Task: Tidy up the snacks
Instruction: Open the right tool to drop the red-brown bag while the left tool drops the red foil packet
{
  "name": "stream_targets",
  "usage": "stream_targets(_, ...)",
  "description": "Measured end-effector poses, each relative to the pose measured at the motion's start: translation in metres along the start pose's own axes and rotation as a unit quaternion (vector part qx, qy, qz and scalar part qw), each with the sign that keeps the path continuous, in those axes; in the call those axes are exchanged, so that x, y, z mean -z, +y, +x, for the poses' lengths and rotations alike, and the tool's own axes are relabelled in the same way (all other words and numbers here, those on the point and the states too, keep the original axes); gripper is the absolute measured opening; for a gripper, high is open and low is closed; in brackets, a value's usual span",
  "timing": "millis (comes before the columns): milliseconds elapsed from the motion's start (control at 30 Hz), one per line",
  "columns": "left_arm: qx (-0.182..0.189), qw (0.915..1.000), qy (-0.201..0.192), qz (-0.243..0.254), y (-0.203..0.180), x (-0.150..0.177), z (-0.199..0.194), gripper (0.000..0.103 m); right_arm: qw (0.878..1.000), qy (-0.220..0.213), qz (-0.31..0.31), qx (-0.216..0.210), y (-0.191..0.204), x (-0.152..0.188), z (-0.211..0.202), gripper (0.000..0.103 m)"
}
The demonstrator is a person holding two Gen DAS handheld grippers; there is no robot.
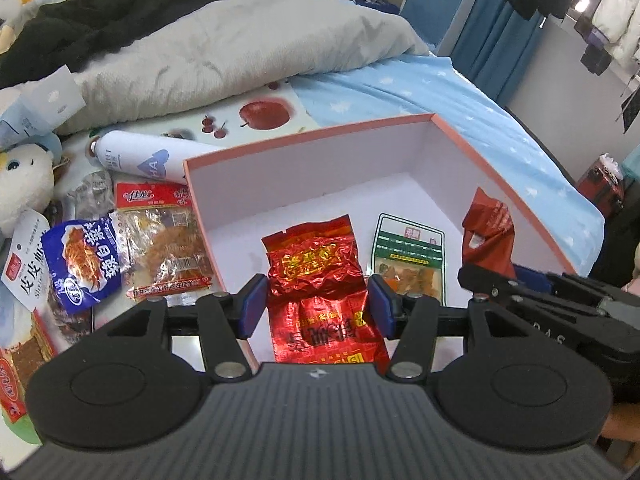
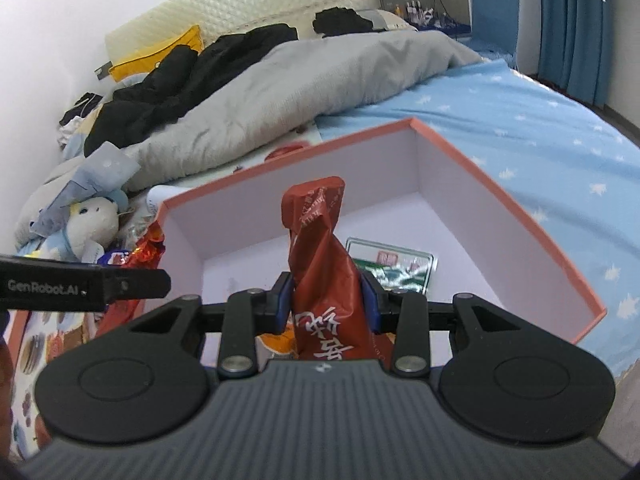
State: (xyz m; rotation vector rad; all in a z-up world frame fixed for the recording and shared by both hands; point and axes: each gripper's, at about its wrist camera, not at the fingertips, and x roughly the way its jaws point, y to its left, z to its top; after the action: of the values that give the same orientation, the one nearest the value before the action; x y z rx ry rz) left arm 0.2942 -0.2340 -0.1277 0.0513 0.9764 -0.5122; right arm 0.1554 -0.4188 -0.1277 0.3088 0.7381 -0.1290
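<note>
I have a shiny red foil packet (image 1: 320, 280) clamped between my left gripper (image 1: 317, 307) pads, hanging over the near edge of the pink box (image 1: 500, 168). My right gripper (image 2: 326, 306) is squeezed on a dull red snack packet (image 2: 320, 264), which stands upright above the box floor. A green-and-white packet (image 1: 408, 256) lies flat inside the box. Left of the box, on the bed, lie a blue noodle packet (image 1: 82, 264), a clear jerky packet (image 1: 168, 248) and a white bottle (image 1: 136, 156); a grey duvet (image 1: 240, 48) lies behind.
</note>
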Motion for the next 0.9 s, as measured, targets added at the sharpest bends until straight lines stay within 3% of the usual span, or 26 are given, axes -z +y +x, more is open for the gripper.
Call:
stream_targets(200, 0.005, 0.9999, -0.012, 0.001, -0.002, 0.002, -0.004, 0.078, 1.000, 0.002, 0.008, 0.009, -0.005, 0.004, 0.001, 0.044)
stream_targets(500, 0.011, 0.9990, -0.043, 0.004, -0.006, -0.005, -0.042, 0.079, 0.999, -0.035, 0.014, 0.008, -0.001, -0.012, -0.026, 0.045)
stream_targets(900, 0.001, 0.9939, -0.110, 0.002, 0.007, -0.013, -0.112, 0.079, 0.995, -0.100, -0.008, -0.025, 0.030, -0.040, -0.073, 0.045)
